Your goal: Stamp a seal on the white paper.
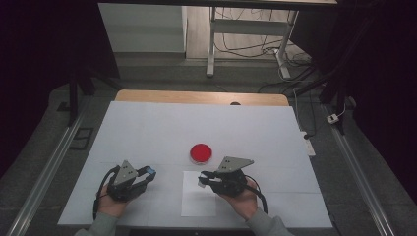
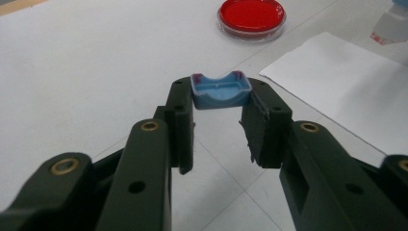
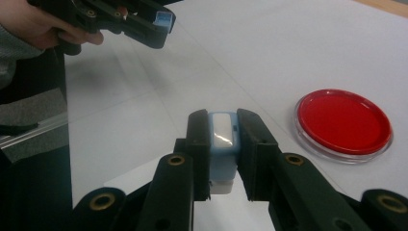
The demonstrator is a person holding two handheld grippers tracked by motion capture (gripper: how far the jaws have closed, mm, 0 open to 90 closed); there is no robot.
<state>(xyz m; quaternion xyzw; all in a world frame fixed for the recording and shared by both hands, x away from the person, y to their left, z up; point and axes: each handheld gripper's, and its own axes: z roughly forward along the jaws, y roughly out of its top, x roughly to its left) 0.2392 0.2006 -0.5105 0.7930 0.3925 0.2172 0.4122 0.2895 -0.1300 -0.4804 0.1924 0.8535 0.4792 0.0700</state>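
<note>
Above the white sheet of paper (image 1: 198, 194) on the bench (image 1: 147, 132), you are clamping a blue-and-white stamp body (image 3: 222, 139) in your right gripper (image 1: 203, 178), while your left gripper (image 1: 150, 172) is pinching its blue cap (image 2: 220, 90). With the cap off, the next move likely means pressing the stamp squarely down onto the paper, near the red dish (image 1: 201, 153).

A lab: red petri dish (image 1: 201, 153) on white table (image 1: 147, 132).
</note>
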